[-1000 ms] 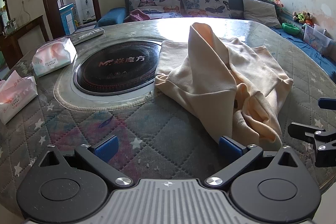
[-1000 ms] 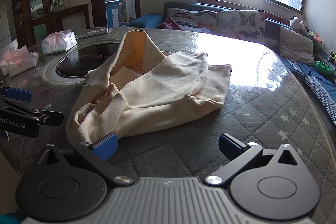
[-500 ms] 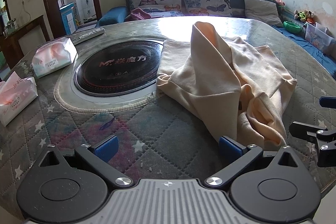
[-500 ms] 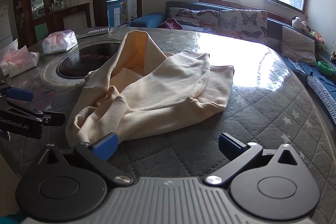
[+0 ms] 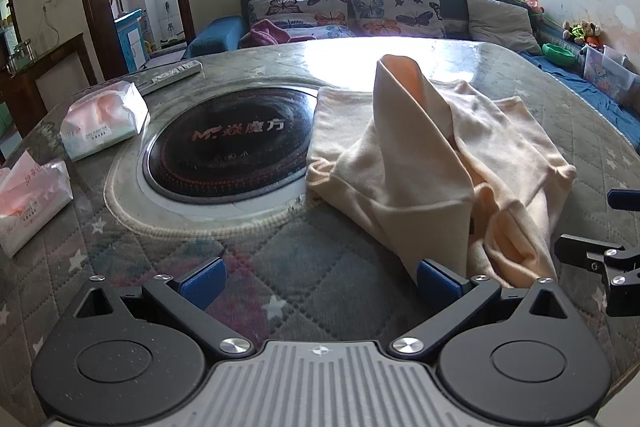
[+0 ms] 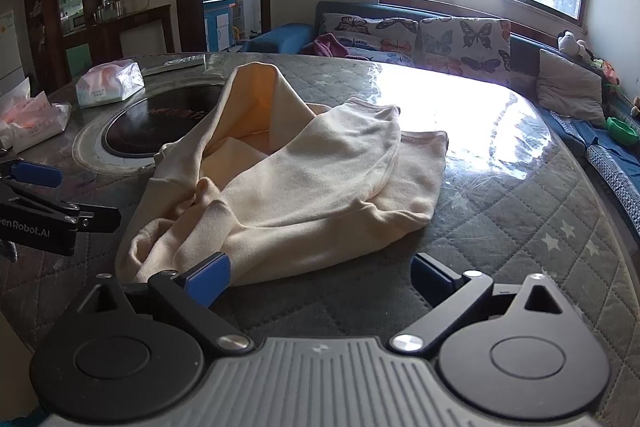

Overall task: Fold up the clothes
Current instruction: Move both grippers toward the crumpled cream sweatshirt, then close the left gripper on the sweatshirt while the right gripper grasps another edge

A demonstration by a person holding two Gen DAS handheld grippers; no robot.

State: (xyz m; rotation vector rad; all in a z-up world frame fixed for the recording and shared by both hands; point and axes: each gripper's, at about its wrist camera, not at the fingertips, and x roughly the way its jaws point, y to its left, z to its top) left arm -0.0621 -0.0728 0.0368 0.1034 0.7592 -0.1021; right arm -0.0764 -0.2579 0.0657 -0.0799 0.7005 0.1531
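The round table (image 5: 320,259) is covered in a grey quilted cloth with stitched diamonds and pale stars, under a glossy clear sheet that glares white near the window side. Set into it is a black glass hob (image 5: 228,151), circular, smooth, ringed by a pale metal rim.

The cream garment (image 6: 304,183) lies rumpled on the table just beside the hob, its near edge overlapping the rim. It is soft, fleecy knit; one fold stands up in a peak, the rest slumps in thick rolls toward the near edge.

Two tissue packs sit left of the hob: one (image 5: 102,121) of crinkled pink-and-white plastic, the other (image 5: 30,203) at the table edge with tissue pulled from its slit top. A flat grey remote (image 5: 170,77) lies behind them.

The left gripper (image 5: 320,281) hovers low over the cloth, blue pads spread wide, holding nothing; its right pad is just at the garment's hem. The right gripper (image 6: 320,277) likewise has fingers spread, empty, left pad (image 6: 210,277) at the garment's near fold.
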